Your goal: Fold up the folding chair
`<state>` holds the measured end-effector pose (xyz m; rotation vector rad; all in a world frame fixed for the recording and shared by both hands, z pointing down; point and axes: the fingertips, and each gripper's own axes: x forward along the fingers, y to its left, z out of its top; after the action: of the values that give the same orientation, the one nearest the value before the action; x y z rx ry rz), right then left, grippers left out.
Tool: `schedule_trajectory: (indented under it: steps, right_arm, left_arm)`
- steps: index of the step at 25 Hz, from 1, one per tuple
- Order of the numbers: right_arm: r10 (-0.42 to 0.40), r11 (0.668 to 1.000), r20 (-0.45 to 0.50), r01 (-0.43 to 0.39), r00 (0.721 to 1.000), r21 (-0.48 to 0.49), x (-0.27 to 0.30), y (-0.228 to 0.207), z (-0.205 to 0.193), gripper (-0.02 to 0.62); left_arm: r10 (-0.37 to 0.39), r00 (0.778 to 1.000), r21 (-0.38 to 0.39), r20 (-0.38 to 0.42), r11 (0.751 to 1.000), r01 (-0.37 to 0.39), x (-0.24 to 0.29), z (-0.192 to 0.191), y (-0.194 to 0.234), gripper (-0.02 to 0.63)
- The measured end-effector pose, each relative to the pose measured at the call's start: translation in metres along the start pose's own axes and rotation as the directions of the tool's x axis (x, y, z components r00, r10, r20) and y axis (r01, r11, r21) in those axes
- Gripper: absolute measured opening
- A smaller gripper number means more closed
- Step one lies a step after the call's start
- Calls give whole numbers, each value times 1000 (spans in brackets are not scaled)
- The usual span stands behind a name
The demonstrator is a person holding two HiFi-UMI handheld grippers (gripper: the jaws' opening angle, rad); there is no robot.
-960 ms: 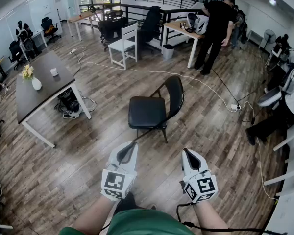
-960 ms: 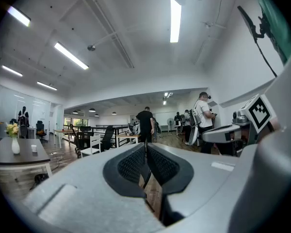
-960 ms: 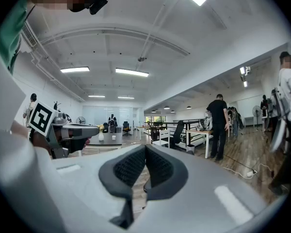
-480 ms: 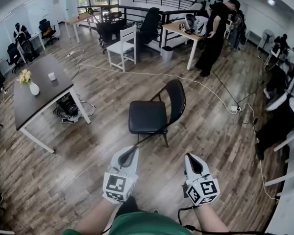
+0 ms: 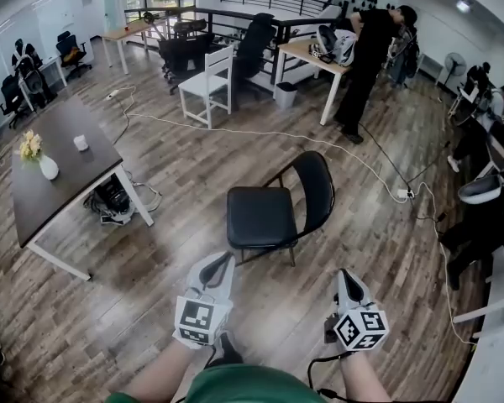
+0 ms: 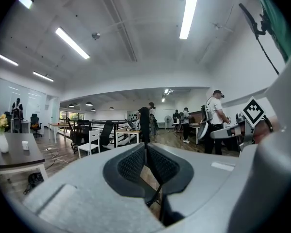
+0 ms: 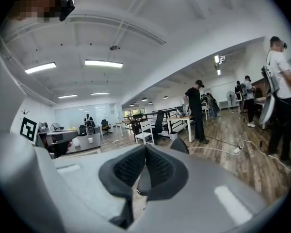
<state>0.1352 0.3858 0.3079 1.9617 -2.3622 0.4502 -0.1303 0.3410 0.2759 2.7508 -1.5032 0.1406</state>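
Head view of an open office with a wooden floor (image 5: 176, 191). The folding chair (image 5: 273, 212) stands unfolded on the floor near the centre of the view, on all its legs, with its black seat (image 5: 260, 217) level and its rounded black backrest (image 5: 321, 190) upright on the right side of the seat. Both claws are held low in the foreground, on the near side of the chair and apart from it. The left claw (image 5: 221, 263) points toward the front edge of the seat, and its tip lies close to the chair's near legs in the picture; the right claw (image 5: 346, 277) lies further right, roughly below the backrest. Each carries a marker cube (image 5: 196, 319) at its rear, next to the person's forearm. In the left gripper view the two ribbed pads (image 6: 136, 163) meet along a single line with nothing between them; the right gripper view shows the same, pads pressed together and empty, with the chair's backrest visible just beyond them. At the left stands a dark tabletop (image 5: 63, 170) bearing a vase (image 5: 48, 167) of flowers and a white cup (image 5: 81, 143). Beyond the folding chair a white cable (image 5: 260, 131) runs across the floor, with a white chair (image 5: 208, 84) behind it and a person (image 5: 365, 57) in black bending over a desk at the upper right.
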Motion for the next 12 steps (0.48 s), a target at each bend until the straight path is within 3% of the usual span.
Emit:
schedule_trajectory:
  steps: [6, 12]
  right_arm:
    - [-89, 996, -20, 90, 996, 23, 50, 8, -4, 3]
    - [-136, 990, -56, 137, 989, 25, 74, 8, -5, 3]
  left_arm:
    - [-12, 999, -45, -46, 999, 10, 17, -34, 74, 21]
    - [-24, 995, -124, -97, 992, 11, 31, -65, 114, 21]
